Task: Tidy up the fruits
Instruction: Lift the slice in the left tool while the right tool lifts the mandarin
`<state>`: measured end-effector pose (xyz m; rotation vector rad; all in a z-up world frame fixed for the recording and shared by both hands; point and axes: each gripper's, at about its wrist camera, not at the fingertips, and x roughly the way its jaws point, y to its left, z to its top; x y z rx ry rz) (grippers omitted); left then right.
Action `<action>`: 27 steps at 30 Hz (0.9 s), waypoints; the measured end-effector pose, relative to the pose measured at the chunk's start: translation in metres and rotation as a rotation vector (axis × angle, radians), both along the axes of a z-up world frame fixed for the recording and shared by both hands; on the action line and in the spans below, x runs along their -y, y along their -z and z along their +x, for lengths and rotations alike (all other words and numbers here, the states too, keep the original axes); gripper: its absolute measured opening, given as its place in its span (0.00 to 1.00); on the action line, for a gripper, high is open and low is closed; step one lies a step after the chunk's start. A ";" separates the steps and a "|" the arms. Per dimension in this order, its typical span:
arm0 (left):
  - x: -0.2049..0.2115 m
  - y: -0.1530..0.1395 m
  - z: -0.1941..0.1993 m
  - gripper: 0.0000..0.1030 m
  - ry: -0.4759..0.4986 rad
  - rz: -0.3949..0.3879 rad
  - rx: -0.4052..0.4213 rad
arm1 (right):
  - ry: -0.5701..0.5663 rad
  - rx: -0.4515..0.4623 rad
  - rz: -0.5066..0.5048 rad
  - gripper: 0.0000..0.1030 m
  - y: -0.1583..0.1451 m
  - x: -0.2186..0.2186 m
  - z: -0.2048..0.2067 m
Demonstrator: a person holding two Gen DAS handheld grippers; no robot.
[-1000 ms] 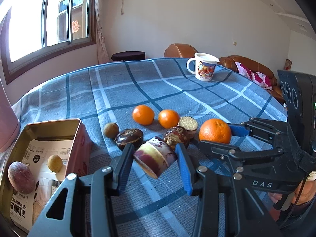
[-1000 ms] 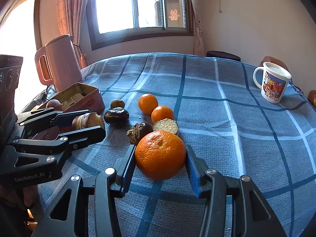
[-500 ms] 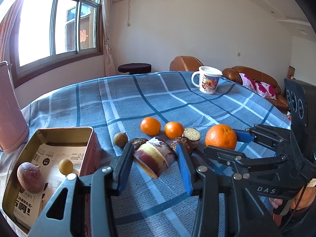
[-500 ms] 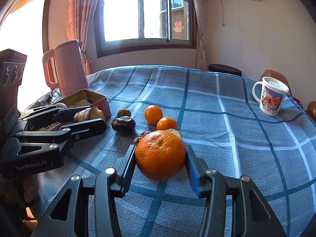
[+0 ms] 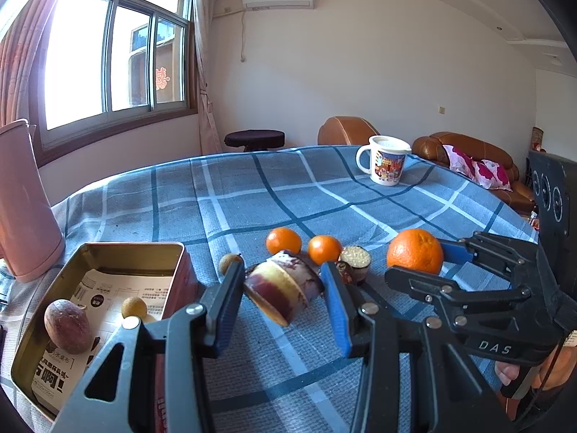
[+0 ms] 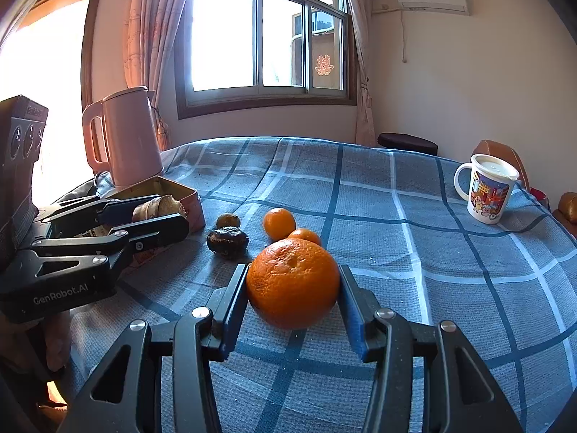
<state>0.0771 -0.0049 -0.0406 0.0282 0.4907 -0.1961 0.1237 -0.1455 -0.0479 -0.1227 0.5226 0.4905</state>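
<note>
While the left gripper [image 5: 283, 292] clamped a cut purple fruit piece [image 5: 285, 290] above the checked tablecloth [image 5: 252, 195], beside the open tin [image 5: 97, 252] holding two fruits, the right gripper [image 6: 294, 288] gripped a large orange [image 6: 294, 281] off the cloth, near two small oranges [image 6: 279, 223].

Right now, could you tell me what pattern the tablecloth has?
The tablecloth is blue-grey plaid, clearest in the right wrist view.
</note>
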 end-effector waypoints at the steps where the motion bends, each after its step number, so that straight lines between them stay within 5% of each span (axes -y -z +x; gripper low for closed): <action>1: 0.000 0.000 -0.001 0.45 -0.001 -0.001 0.004 | 0.001 0.004 -0.001 0.48 0.000 0.000 -0.001; 27: -0.003 -0.008 -0.015 0.45 -0.026 -0.003 0.093 | 0.008 0.115 -0.009 0.48 -0.008 -0.001 -0.018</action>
